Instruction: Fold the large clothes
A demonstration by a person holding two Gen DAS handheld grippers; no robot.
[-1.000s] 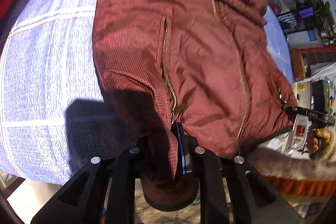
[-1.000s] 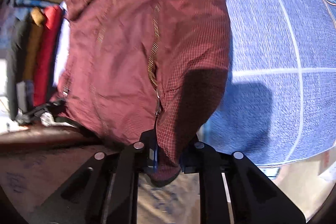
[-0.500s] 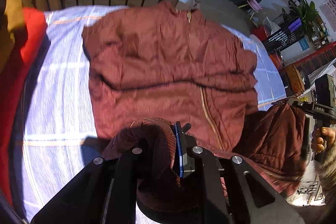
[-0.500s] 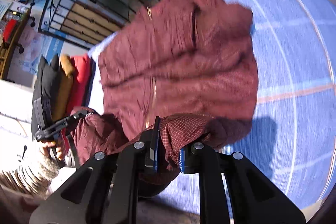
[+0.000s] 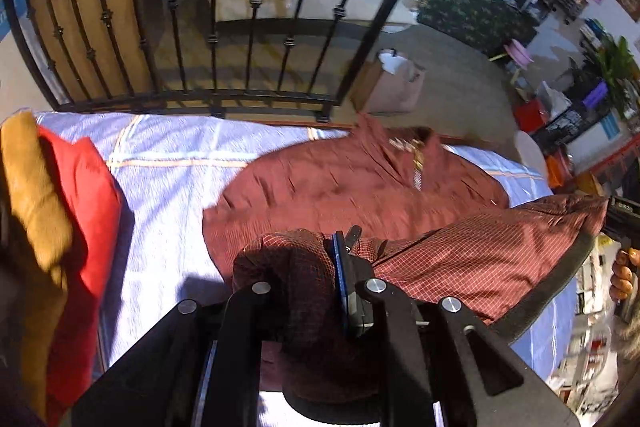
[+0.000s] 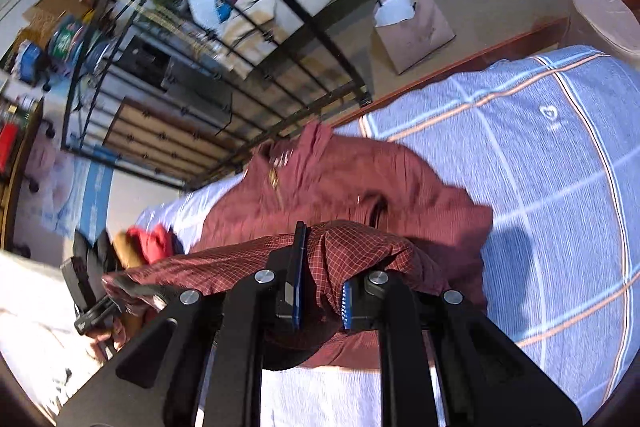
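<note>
A maroon zip-up jacket (image 5: 352,187) lies on a bed with a blue plaid sheet (image 5: 172,163), collar toward the far end. My left gripper (image 5: 324,267) is shut on the jacket's bottom hem and holds it lifted over the jacket's body. My right gripper (image 6: 320,287) is shut on the other hem corner of the jacket (image 6: 340,187). The hem, showing its checked lining (image 5: 480,251), stretches taut between the two grippers. The right gripper also shows at the right edge of the left wrist view (image 5: 624,215), and the left gripper at the left of the right wrist view (image 6: 92,303).
Red and mustard folded clothes (image 5: 60,211) are stacked at the bed's left side. A black metal bed frame (image 5: 224,39) stands at the far end. A paper bag (image 6: 412,27) sits on the carpet beyond. The sheet (image 6: 560,167) lies bare to the right.
Both grippers have lifted the jacket's bottom hem and carried it forward toward the collar. The views tilted up from the jacket to the bed frame and the room.
</note>
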